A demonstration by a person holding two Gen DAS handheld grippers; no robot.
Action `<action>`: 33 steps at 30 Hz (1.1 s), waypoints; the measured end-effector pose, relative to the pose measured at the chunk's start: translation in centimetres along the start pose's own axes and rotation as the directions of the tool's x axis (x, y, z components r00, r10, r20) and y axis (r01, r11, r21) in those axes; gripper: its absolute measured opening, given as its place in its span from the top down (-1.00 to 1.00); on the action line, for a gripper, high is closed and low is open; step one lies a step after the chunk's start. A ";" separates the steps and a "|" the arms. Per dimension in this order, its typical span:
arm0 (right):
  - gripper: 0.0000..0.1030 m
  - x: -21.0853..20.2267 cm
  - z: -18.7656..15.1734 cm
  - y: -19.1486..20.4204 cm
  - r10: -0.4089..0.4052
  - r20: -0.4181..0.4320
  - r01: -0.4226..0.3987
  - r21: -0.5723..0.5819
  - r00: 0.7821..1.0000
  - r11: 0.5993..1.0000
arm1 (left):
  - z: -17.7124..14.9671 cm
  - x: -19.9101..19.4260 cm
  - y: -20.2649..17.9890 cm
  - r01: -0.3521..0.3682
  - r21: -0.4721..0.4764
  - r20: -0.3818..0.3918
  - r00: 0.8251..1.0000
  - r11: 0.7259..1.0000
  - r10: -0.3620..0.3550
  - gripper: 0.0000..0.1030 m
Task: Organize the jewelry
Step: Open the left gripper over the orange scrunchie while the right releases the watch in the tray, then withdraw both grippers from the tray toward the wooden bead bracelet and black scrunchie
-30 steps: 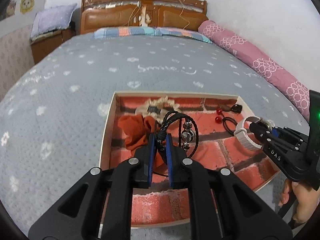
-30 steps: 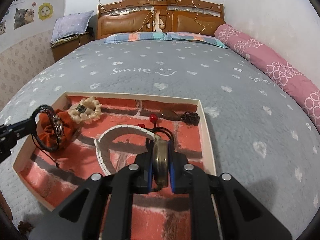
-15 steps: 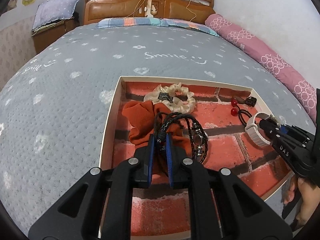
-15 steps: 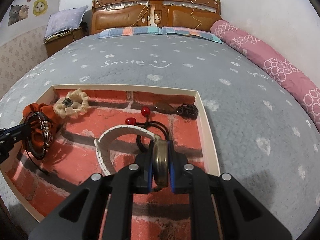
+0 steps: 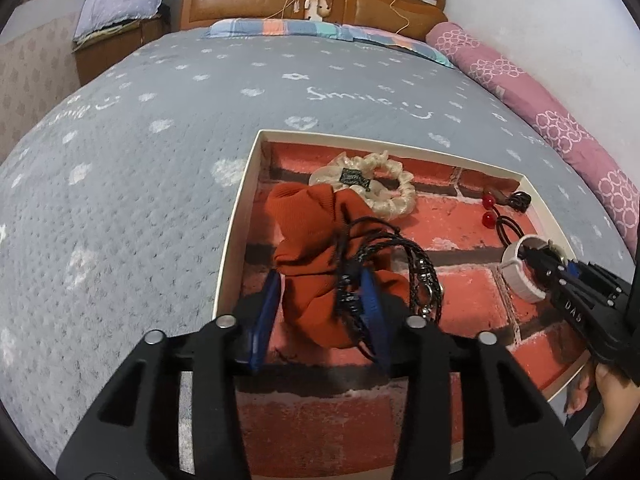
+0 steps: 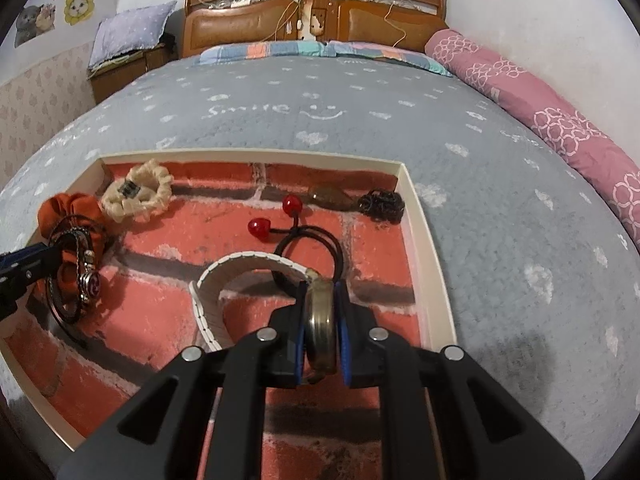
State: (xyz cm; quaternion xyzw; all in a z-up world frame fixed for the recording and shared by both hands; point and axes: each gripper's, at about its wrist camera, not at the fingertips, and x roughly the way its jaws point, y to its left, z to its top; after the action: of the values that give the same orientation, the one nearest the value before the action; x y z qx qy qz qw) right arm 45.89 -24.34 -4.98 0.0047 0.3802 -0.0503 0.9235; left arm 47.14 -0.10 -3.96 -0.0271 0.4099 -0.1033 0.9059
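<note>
Tray [image 6: 416, 216]: shallow cream-walled box with a red brick-print floor, lying on a grey bedspread [image 6: 500, 184]
Left gripper [image 5: 320, 300]: jaws opening, blue pads apart; the braided black bracelet [image 5: 416, 276] lies draped across the right pad and over the rust-orange scrunchie [image 5: 312, 236]; pads no longer pinch it, though cords touch the right pad
Bracelet detail: multi-strand cord with metal beads and a round swirl charm [image 6: 90, 282], resting at the tray's left end on top of the orange scrunchie [image 6: 72, 212]
Right gripper [image 6: 322, 320]: jaws nearly together, clamped on the brass-coloured case of a wristwatch [image 6: 320, 316], held edge-on between the blue pads
Watch strap [image 6: 240, 264]: white, arching from the case down to the tray floor, where its free end rests
Right gripper, seen from the left wrist view [image 5: 544, 264]: low over the tray's right side, a hand [image 5: 612, 408] behind it
Cream scrunchie [image 6: 138, 196]: far left corner, touching the orange one
Cherry hair tie [image 6: 296, 232]: two red beads on a black elastic loop, just behind the watch strap
Far right corner: a brown clip [image 6: 332, 196] and a small black coiled tie [image 6: 382, 205], side by side against the wall
</note>
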 end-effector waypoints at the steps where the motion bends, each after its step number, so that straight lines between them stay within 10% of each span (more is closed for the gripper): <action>1: 0.73 0.0 0.0 0.0 -0.002 0.000 0.002 0.000 1.000 1.000 | 0.0 0.1 0.1 0.002 -0.007 -0.003 1.000 1.000 -0.002 0.16; 9: 0.67 -0.1 0.0 0.1 -0.005 -0.009 0.005 -0.005 1.000 1.000 | -0.1 0.1 -0.4 0.012 0.020 -0.010 1.000 1.000 -0.011 -0.15; 12: -0.02 -0.3 -0.1 0.2 -0.012 -0.014 0.012 -0.013 1.000 1.000 | -0.2 -0.2 -0.7 0.014 0.037 0.000 1.000 0.999 -0.014 -0.41; 20: -0.43 -2.0 0.2 0.3 -0.016 0.022 0.016 -0.030 1.000 0.999 | 0.0 -1.3 -0.8 0.016 0.016 0.041 0.999 1.000 -0.017 -0.84; 33: -0.87 -5.5 1.3 -0.5 0.093 0.113 -0.098 0.037 0.989 0.995 | 1.2 -5.0 1.4 0.078 -0.075 0.121 0.990 0.994 -0.068 -0.90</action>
State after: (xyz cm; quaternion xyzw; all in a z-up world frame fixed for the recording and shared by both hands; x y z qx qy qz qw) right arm 42.90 -24.39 -0.14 0.0398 0.3263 -0.0145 0.9443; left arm 45.00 2.23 0.33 -0.0842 0.3581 -0.1182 0.9223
